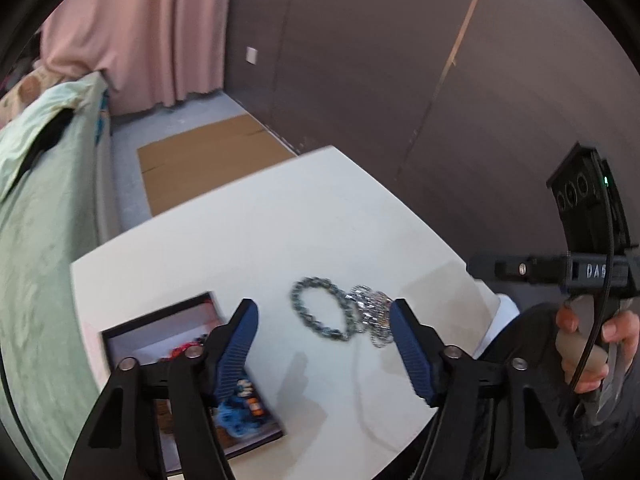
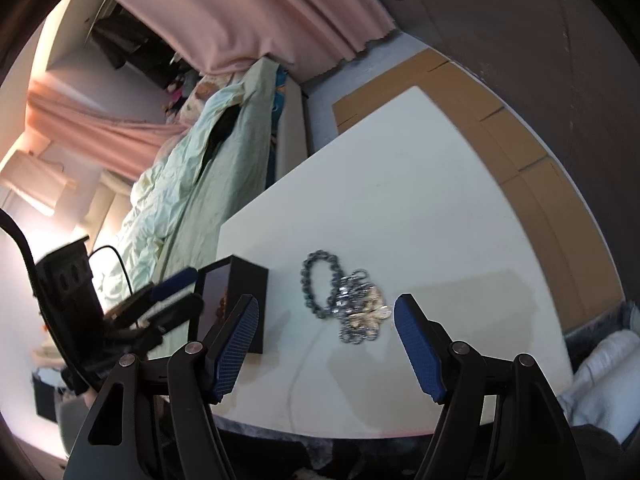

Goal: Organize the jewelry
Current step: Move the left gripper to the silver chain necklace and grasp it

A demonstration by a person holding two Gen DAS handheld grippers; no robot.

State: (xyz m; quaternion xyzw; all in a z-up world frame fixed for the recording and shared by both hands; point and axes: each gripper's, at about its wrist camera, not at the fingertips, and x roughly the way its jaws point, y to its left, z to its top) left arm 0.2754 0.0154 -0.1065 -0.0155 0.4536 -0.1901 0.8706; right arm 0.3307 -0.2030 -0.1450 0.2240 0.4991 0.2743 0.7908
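A dark beaded bracelet [image 1: 320, 308] [image 2: 318, 280] lies on the white table [image 1: 280, 216] [image 2: 400, 184], touching a heap of silver chain jewelry [image 1: 370, 312] [image 2: 360, 308] on its right. A black open jewelry box [image 1: 192, 364] [image 2: 232, 300] sits at the table's left, holding red, blue and other pieces. My left gripper [image 1: 324, 344] is open and empty, held above the table just short of the bracelet and beside the box. My right gripper [image 2: 326, 340] is open and empty, above the table's near edge in front of the chains.
A bed with a pale green cover [image 1: 36, 220] [image 2: 192, 172] stands left of the table. Flat cardboard [image 1: 208, 160] [image 2: 520, 136] lies on the floor beyond it, before a dark wall [image 1: 440, 60]. Pink curtains [image 1: 152, 28] hang behind.
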